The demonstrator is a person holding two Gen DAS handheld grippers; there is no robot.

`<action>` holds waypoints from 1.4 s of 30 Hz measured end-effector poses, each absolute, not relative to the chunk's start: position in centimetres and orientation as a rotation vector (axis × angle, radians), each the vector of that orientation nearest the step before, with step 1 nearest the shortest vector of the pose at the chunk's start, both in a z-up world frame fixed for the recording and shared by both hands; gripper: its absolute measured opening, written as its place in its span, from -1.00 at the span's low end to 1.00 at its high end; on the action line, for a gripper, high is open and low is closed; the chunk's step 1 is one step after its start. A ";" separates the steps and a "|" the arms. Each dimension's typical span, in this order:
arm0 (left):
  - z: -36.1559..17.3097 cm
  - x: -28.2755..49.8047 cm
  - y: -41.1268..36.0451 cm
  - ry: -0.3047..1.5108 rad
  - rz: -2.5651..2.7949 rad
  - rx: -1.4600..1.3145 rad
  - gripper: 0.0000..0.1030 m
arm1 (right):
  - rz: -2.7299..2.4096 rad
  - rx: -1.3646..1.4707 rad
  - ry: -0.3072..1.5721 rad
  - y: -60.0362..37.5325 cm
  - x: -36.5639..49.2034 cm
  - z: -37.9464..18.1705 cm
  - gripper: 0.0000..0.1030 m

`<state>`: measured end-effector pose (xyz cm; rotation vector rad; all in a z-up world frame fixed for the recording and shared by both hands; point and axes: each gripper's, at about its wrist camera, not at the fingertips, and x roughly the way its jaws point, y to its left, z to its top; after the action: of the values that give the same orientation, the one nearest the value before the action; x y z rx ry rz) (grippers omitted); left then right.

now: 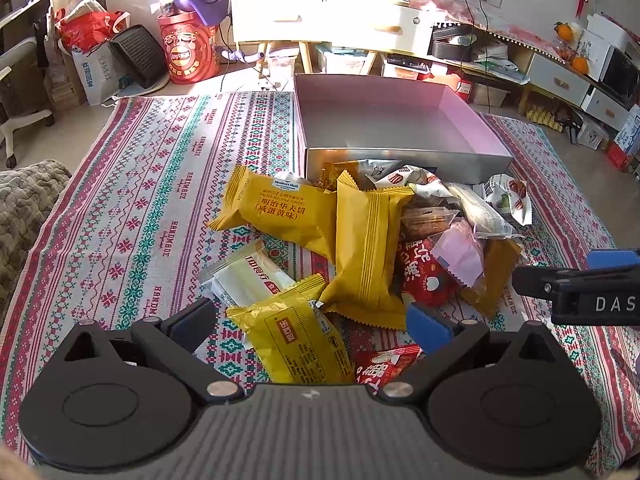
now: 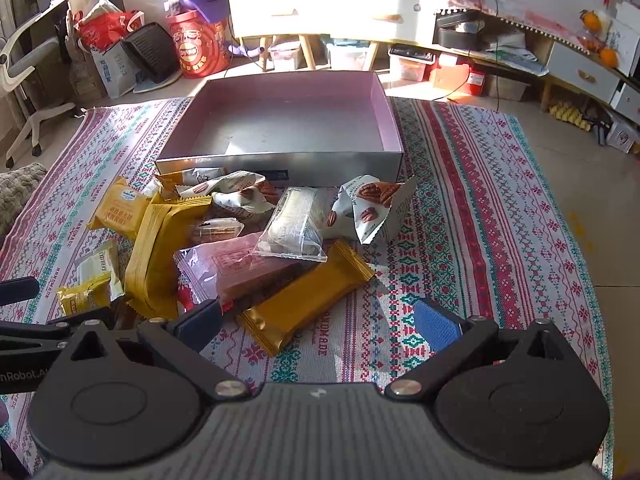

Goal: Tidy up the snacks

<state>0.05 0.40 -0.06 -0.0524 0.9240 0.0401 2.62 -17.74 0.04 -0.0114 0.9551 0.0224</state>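
A heap of snack packets lies on the patterned cloth in front of an empty silver box with a pink lining (image 1: 400,156) (image 2: 280,166). My left gripper (image 1: 310,326) is open, low over a crinkled yellow packet (image 1: 296,336), with a white packet (image 1: 248,276) and a long yellow packet (image 1: 366,248) just beyond. My right gripper (image 2: 316,322) is open above a gold-brown bar packet (image 2: 304,300). A pink packet (image 2: 236,268), a clear packet (image 2: 294,224) and a white pecan packet (image 2: 370,208) lie further ahead. Nothing is held.
The patterned cloth (image 1: 152,208) (image 2: 480,208) covers the floor. A grey blanket (image 1: 24,208) sits at the left. The right gripper's body (image 1: 580,292) juts in from the right of the left wrist view. Shelves, a red drum (image 1: 188,52) and bags stand at the back.
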 end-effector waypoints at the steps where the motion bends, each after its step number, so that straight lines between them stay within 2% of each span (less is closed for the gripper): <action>1: -0.1 0.1 0.4 0.925 0.041 -0.053 1.00 | 0.023 -0.013 0.956 -17.7 2.6 0.0 0.99; 36: -0.4 0.0 0.3 0.959 -0.029 -0.038 1.00 | 0.037 -0.012 0.975 -17.7 2.9 -0.2 0.99; 42: 0.2 0.4 0.5 0.987 -0.118 -0.030 1.00 | 0.077 0.035 0.999 -18.3 3.1 0.0 0.91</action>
<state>0.43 0.49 0.17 -0.0296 0.9874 -0.1179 3.13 -18.28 0.01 0.0348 0.9989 0.0774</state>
